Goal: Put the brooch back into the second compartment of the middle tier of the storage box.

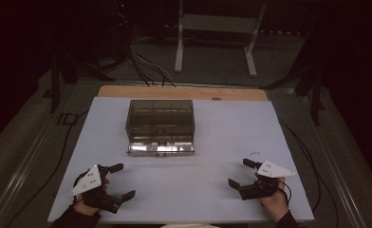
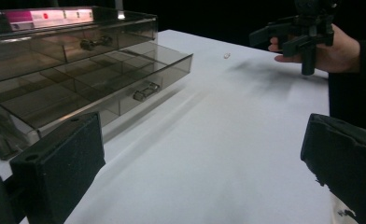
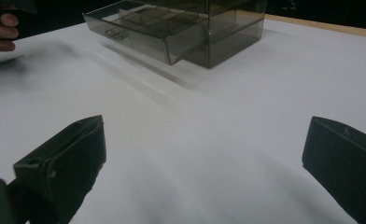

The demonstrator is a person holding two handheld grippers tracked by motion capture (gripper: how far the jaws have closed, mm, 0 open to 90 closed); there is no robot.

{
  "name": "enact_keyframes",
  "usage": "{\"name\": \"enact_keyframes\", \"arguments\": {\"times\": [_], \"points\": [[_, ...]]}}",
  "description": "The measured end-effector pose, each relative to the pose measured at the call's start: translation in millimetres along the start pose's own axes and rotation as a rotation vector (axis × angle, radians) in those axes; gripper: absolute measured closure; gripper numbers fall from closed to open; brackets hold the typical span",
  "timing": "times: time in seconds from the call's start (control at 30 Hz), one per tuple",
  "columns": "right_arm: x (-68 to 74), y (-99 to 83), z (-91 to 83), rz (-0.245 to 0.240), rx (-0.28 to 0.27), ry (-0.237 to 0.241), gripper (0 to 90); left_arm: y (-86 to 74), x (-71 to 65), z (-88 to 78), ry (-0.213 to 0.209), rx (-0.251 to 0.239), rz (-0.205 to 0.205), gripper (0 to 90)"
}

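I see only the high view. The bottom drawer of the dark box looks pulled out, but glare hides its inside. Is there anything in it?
Observer: In the left gripper view the open drawer is split by dividers, and the compartments that show look empty.
Operator: And the one above it?
Observer: The upper drawer is shut; a small metal handle sits on its front.

One smoky plastic drawer box (image 1: 160, 119) sits mid-desk (image 1: 212, 142), with one drawer (image 1: 161, 147) pulled out in front of it. Two tongs: left (image 1: 120, 181) and right (image 1: 239, 173), nearer than the box. One tiny ring (image 1: 255, 153) lies right of the box.
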State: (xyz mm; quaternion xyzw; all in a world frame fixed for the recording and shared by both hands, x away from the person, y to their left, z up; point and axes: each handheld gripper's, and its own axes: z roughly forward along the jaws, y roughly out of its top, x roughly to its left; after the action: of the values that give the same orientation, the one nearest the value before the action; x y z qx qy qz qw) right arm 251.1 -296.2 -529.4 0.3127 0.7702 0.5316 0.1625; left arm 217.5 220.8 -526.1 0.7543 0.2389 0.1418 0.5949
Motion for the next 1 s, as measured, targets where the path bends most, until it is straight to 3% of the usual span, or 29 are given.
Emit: {"name": "enact_keyframes", "arguments": {"times": [0.3, 0.47, 0.77, 1.0], "points": [[4.5, 0.6, 4.9, -0.035, 0.039, 0.029, 0.0, -0.5, 1.2, 3.5, -0.051, 0.03, -0.008, 0.6], [8.5, 3.4, 6.1, -0.045, 0.053, 0.047, 0.0, -0.2, 0.2, 1.9, -0.031, 0.031, -0.006, 0.6], [23.2, 10.8, 6.8, -0.076, 0.105, 0.125, 0.0, 1.1, -1.0, 3.0, -0.032, 0.03, 0.002, 0.6], [31.4, 23.6, 2.1, -0.096, 0.087, 0.152, 0.0, 0.3, 0.7, 3.1, -0.03, 0.029, -0.005, 0.6]]}}
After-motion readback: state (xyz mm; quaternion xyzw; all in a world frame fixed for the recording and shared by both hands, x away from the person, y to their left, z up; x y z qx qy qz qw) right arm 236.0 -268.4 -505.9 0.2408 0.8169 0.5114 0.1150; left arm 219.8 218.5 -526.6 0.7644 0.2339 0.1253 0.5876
